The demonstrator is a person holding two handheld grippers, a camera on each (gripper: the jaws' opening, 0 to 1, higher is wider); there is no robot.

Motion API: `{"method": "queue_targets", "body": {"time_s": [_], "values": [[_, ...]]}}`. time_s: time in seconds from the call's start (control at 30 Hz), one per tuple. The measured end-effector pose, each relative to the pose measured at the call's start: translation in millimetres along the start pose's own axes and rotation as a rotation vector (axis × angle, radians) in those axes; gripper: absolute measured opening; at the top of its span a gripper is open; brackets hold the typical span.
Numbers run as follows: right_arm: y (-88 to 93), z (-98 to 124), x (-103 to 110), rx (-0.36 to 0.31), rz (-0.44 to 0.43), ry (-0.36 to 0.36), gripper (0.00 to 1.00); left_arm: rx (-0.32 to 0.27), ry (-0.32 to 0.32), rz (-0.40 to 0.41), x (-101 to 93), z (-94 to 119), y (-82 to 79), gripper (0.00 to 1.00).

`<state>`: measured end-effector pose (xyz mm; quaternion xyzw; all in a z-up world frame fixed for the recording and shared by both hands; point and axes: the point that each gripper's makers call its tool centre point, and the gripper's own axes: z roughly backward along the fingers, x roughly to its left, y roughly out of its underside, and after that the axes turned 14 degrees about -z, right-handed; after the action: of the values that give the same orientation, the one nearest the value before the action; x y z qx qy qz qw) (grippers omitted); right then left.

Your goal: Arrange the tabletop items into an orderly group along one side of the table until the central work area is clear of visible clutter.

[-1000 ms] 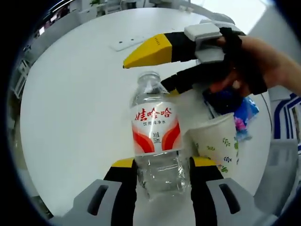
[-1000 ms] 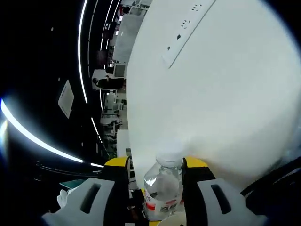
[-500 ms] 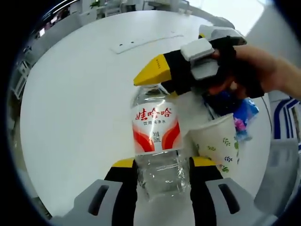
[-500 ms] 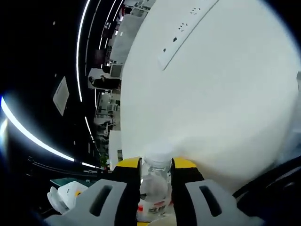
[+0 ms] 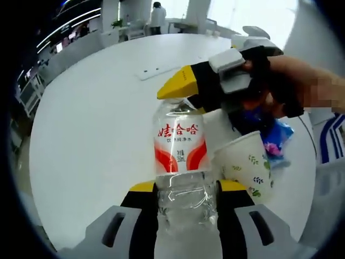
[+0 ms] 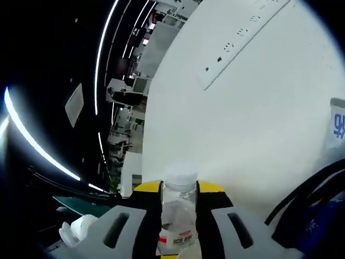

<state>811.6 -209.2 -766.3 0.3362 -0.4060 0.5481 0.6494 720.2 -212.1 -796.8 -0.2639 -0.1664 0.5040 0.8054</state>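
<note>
White and round, the table (image 5: 91, 129) carries every item, with an office floor of desks and ceiling light strips beyond its far edge. Your left gripper (image 5: 186, 202) has its two yellow-tipped jaws pressed against the clear lower body of the water bottle (image 5: 180, 162), clamped on it from either side; the bottle stands upright between them, its red-and-white label above the jaw tips. Your right gripper (image 5: 186, 94) enters the left gripper view from the right, its black and yellow jaws drawn in at the bottle's top. In the right gripper view the same grip appears from its own side: the right gripper (image 6: 179, 189) has both jaws tight against the bottle's neck, just under the white cap (image 6: 179, 175), with the red label edge low between them. Your hand (image 5: 302, 81) grasps that gripper's body at upper right of the left gripper view. Just beside the bottle, on its right in that view, stands a white paper cup (image 5: 245, 167) printed with small leaves, touching or nearly touching the bottle; which, you cannot tell. Behind the cup lies a blue wrapper or bag (image 5: 272, 135), partly hidden. Farther out on the table lies a white power strip (image 5: 156, 71), well apart from the bottle; it shows likewise in the right gripper view (image 6: 242, 40).
</note>
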Motion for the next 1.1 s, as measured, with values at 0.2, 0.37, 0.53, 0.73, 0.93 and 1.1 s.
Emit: {"method": "queue_targets", "body": {"time_s": [0.2,0.37,0.53,0.73,0.93,1.1], "values": [[5.4,8.4,16.7,-0.027,0.119,-0.022,0.19,-0.076,-0.060,0.000,-4.8,7.8,-1.6,0.38],[13.9,13.6,31.2,-0.037,0.243,-0.035,0.19,-0.153,-0.134,0.015,-8.6,15.8,-1.8,0.38],[29.1,18.9,50.7,-0.045,0.416,-0.060,0.19,-0.212,-0.201,0.043,-12.3,24.0,0.8,0.38],[51.0,24.2,68.2,-0.042,0.578,-0.092,0.18,-0.260,-0.291,0.067,-13.8,33.4,6.5,0.37],[75.1,30.5,83.8,-0.044,0.750,-0.122,0.18,-0.313,-0.378,0.119,-13.7,40.8,11.6,0.37],[97.9,37.4,94.6,-0.042,0.874,-0.151,0.18,-0.349,-0.440,0.171,-15.3,50.1,15.7,0.37]]}}
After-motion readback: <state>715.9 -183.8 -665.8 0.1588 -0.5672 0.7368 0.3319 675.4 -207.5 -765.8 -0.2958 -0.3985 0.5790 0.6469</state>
